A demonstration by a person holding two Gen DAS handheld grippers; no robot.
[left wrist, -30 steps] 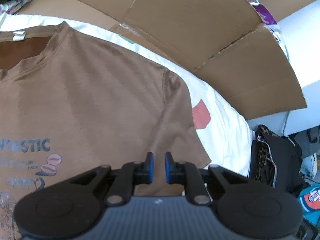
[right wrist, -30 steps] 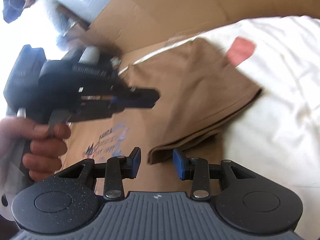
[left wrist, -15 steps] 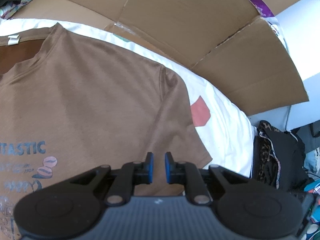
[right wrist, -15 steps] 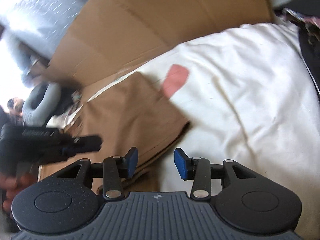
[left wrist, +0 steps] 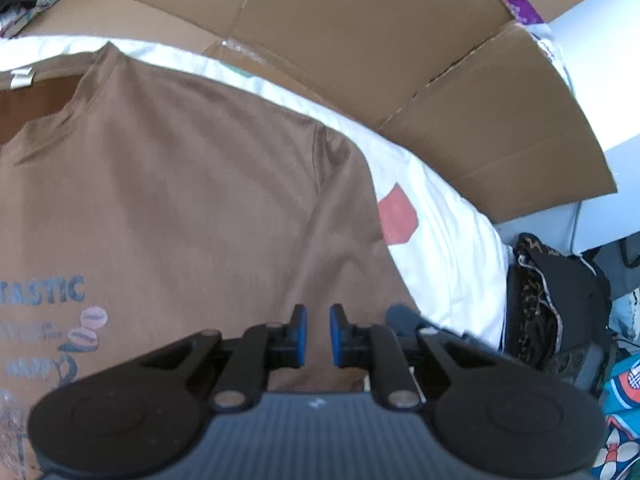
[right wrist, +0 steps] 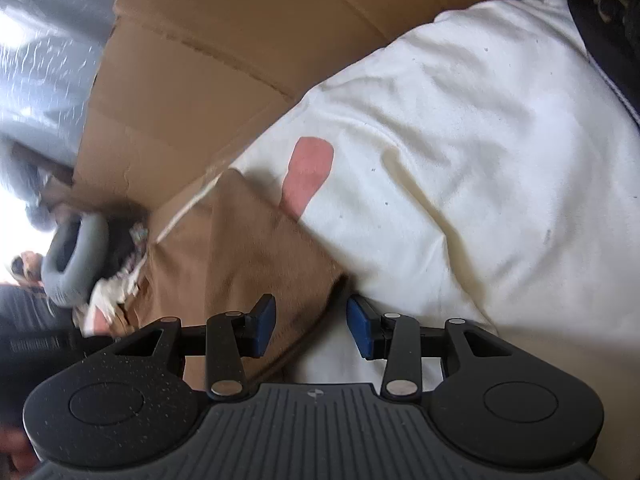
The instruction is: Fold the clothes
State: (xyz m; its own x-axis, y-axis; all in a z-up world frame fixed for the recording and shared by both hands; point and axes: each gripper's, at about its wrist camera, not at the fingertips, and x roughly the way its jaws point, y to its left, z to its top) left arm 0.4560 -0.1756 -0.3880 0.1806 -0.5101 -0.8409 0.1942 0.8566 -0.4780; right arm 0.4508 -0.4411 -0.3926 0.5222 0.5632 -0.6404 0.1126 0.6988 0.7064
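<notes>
- The brown T-shirt (left wrist: 192, 208) is spread flat, print up, on the white sheet (right wrist: 480, 152).
- The left gripper (left wrist: 318, 334) is held over its sleeve, pads narrowly apart, empty.
- The right gripper (right wrist: 311, 326) is held wide apart at the sleeve hem (right wrist: 320, 300).

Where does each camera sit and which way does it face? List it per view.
Left wrist: on the left gripper, jaws nearly closed but empty, looking across the brown printed T-shirt toward the tan cardboard sheets.
Right wrist: on the right gripper, jaws open, over the shirt's sleeve edge.
Both show the shirt, white sheet and its red patch.
</notes>
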